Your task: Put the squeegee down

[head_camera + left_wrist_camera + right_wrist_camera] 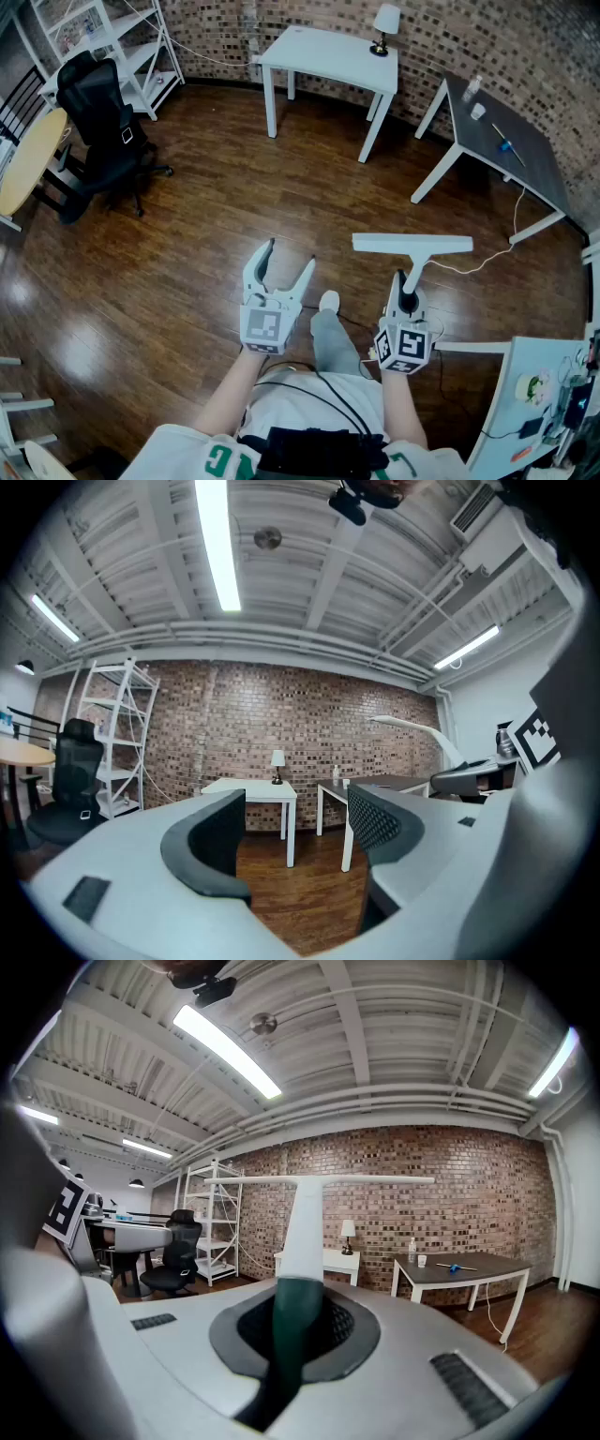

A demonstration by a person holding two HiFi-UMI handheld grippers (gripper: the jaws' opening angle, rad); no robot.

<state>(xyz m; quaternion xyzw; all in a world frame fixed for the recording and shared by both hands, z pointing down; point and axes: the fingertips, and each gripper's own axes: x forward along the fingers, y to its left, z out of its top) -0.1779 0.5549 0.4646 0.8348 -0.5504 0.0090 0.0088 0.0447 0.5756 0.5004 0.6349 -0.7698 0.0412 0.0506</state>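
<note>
Squeegee (412, 246) aloft, right gripper (404, 281) clenched on its handle; left gripper (289, 256) released, empty. Next: lower onto a surface, then let go

The squeegee (412, 246) is white with a dark green handle, the left gripper (289, 255) and the right gripper (405, 281) are pale grey with black-and-white square markers, the floor (187, 253) is dark brown wood, the wall (469, 37) is reddish brick, the table (328, 56) is white and the chair (98, 131) is black.
</note>
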